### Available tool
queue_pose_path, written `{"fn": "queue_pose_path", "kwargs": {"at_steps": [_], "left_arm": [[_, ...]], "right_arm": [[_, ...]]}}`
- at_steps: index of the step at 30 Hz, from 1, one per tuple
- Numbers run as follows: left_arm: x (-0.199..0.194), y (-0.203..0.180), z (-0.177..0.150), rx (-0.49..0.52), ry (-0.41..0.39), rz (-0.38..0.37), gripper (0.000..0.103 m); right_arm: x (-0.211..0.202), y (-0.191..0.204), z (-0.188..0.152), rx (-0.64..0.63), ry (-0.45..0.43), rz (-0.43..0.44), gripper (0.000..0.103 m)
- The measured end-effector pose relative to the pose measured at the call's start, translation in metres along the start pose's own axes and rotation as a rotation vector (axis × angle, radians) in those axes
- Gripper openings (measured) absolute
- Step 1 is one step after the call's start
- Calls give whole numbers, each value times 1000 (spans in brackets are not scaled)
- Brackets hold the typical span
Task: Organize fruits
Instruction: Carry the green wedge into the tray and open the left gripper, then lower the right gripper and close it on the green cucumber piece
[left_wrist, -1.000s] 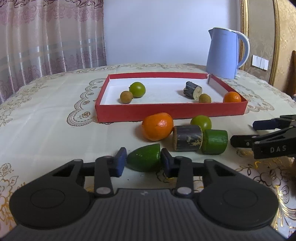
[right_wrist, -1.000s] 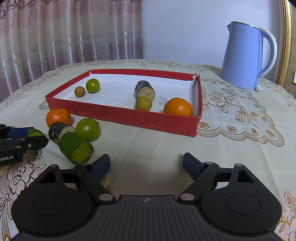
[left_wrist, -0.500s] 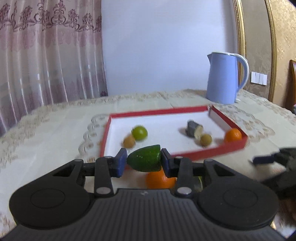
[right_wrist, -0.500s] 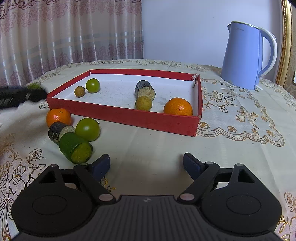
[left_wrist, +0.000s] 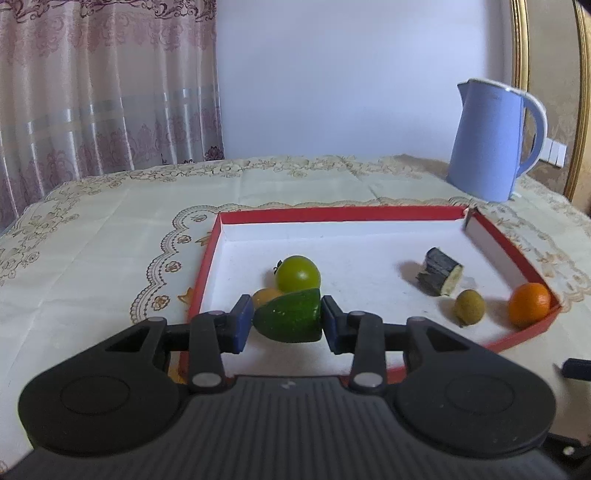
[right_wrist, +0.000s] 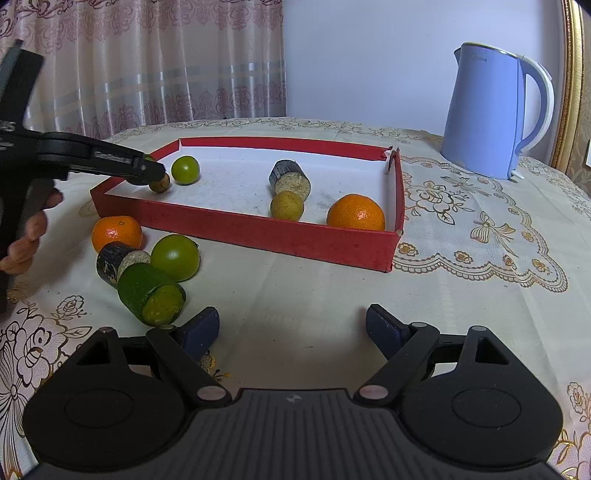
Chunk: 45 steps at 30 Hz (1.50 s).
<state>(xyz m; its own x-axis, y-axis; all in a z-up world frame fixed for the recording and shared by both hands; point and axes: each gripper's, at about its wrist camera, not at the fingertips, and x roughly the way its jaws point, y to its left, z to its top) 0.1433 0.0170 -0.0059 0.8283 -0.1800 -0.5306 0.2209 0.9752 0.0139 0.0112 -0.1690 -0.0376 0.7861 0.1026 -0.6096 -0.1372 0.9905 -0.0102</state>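
Left hand-held gripper (left_wrist: 284, 322): closed on a green fruit wedge (left_wrist: 289, 319), carried above the near left part of the red tray (left_wrist: 511, 245).
Right hand-held gripper (right_wrist: 291, 328): jaws wide apart and empty, low over the worktop (right_wrist: 461, 295).
Fruit outside the tray: a green cut piece (right_wrist: 151, 294), a dark stub (right_wrist: 115, 258), a green round fruit (right_wrist: 175, 256) and an orange (right_wrist: 116, 232) lay clustered on the worktop, just beside the tray's near wall.
Fruit inside the tray: a green round fruit (left_wrist: 297, 274) and a small yellowish fruit (left_wrist: 265, 295) sat just beyond the wedge; a dark stub (left_wrist: 439, 271), a small brownish fruit (left_wrist: 469, 306) and an orange (left_wrist: 529, 304) lay to the right.
Step in hand (judged): setting the wedge down in the tray.
Advice: lower it onto bare white floor short of the two fruits, then open the jaws slowly so it does not roll or knock them.
Background: a blue kettle (left_wrist: 491, 142) stood behind the tray, well apart.
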Motion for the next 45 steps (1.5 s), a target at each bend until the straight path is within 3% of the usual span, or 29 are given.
{"fn": "queue_pose_path", "kwargs": {"at_steps": [10, 12, 16, 22, 25, 31, 45], "left_arm": [[21, -1, -4, 5, 60, 9, 38], [20, 0, -5, 3, 51, 11, 46], [9, 3, -5, -11, 15, 24, 76], [-26, 22, -8, -95, -53, 41, 84], [-52, 32, -19, -126, -73, 24, 94], [-86, 33, -53, -101, -54, 25, 96], [-72, 26, -81, -71, 57, 30, 99]], "right_arm": [[0, 0, 0, -1, 0, -1, 88], [0, 0, 0, -1, 0, -1, 88], [0, 0, 0, -1, 0, -1, 88], [0, 0, 0, -1, 1, -1, 88], [0, 0, 0, -1, 1, -1, 88], [0, 0, 0, -1, 1, -1, 89], [0, 1, -1, -1, 0, 2, 91]]}}
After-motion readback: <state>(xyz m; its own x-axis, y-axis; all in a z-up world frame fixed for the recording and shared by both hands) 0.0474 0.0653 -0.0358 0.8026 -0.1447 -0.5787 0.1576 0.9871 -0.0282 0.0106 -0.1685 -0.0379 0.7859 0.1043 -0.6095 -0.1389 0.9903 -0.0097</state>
